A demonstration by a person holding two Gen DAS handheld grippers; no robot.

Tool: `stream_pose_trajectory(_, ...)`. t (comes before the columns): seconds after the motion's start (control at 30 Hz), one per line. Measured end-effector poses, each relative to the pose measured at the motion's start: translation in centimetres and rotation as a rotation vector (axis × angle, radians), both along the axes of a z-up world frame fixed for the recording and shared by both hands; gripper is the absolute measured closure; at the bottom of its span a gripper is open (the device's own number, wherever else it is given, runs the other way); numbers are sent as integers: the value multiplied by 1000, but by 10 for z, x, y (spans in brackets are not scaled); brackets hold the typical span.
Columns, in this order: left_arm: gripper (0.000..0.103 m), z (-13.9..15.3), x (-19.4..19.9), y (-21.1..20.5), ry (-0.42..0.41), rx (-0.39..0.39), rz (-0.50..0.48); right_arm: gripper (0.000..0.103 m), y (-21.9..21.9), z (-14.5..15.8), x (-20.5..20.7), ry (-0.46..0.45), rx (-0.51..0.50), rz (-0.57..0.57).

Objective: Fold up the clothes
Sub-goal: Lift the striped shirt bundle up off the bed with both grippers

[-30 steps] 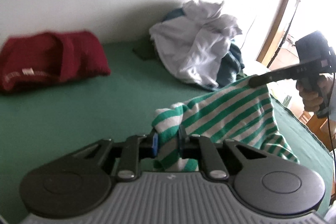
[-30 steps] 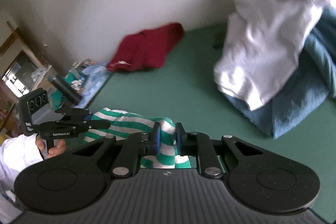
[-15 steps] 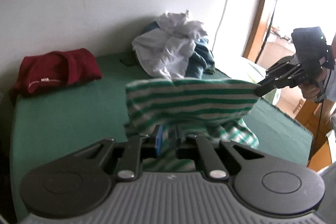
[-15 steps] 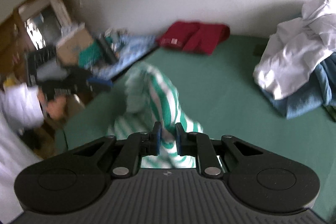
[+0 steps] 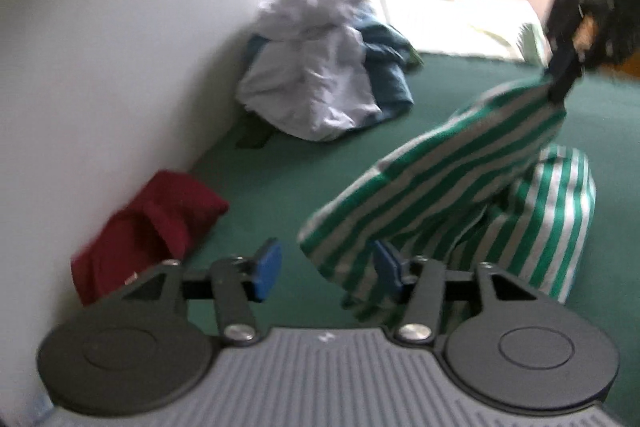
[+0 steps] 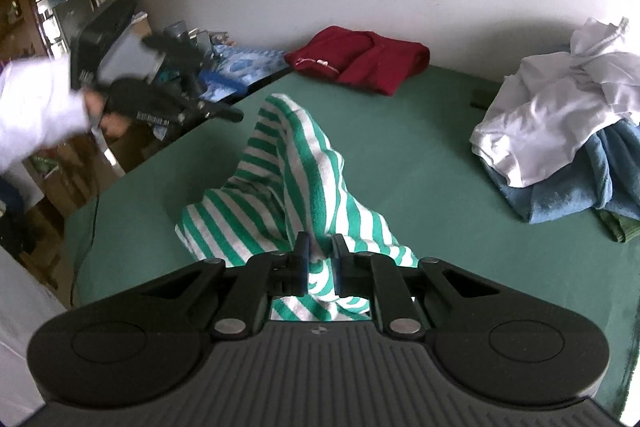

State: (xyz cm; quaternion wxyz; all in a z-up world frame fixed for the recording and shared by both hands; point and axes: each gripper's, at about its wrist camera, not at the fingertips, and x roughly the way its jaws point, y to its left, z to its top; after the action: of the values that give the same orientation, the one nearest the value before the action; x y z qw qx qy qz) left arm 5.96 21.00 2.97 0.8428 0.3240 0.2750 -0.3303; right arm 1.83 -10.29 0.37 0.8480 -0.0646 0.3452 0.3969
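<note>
The folded dark red knitted garment lies at the far left against the wall on the green bed cover, apparently finished with. Next along, the left tool has its jaws opening, the blue pads well apart; a loose edge of the green-and-white striped soft cotton garment hangs beside the right-hand pad, but nothing presses on it, so that corner looks let go. Behind, against the wall, sits the crumpled heap of white and blue clothes, well apart from the striped piece.

The striped garment drapes from near the middle of the bed up to the right, where the right tool pinches a bunched fold between nearly closed pads; in the left wrist view that tool is a dark blur at the upper right with the cloth trailing down from it.

The fabric looks light, limp and a little stretchy: it sags at once wherever unsupported and will not keep a crease unless laid flat and smoothed. Slipping is unlikely; the risk is bunching or catching two layers. The best holds are probably the hem corners or shoulder seams, taken one layer at a time, spread wide enough to keep the edge taut before lowering it onto the bed.
</note>
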Motion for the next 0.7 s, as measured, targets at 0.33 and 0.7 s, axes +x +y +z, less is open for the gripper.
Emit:
stream_pose_trajectory(0.33, 41, -18, 43, -40, 27, 269, -232, 91, 5, -4, -9, 20, -17, 17)
stream_pose_trajectory(0.7, 87, -26, -1, -37, -67, 345, -273, 93, 2, -3, -3, -2, -35, -26)
